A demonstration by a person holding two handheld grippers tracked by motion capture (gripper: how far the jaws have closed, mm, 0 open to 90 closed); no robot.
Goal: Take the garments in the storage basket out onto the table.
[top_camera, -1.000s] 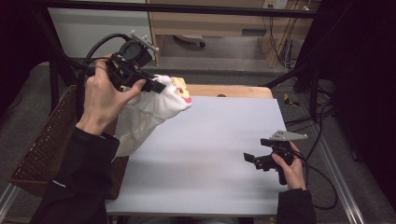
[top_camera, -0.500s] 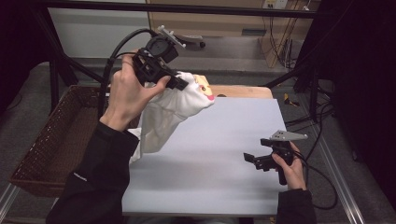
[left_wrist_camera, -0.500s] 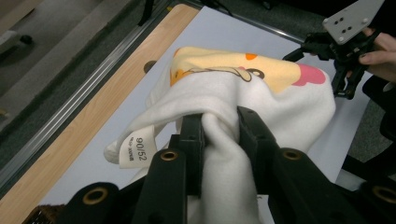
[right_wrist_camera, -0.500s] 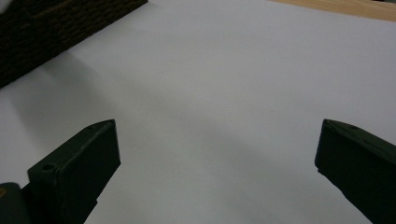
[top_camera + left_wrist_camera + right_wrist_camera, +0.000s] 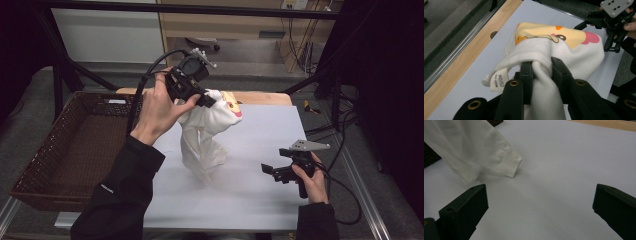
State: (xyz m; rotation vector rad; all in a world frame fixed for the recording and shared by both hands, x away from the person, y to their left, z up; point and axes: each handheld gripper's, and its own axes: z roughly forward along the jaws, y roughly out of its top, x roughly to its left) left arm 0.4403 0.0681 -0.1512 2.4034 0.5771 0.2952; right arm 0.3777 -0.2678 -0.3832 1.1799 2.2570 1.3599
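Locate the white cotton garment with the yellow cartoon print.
In the high view, the white garment hangs from the left gripper above the pale tabletop, right of the brown wicker basket, its lower end touching the table.

Landmark: counter (image 5: 250,200). Basket (image 5: 70,150) sits just off its left edge. Garment (image 5: 207,135) hangs over its left-centre, hem touching the surface, pinched in left gripper (image 5: 205,100) above. Right gripper (image 5: 280,172) low over its right side.

Bright overhead light on the pale tabletop, dark murky surroundings, slight motion blur.
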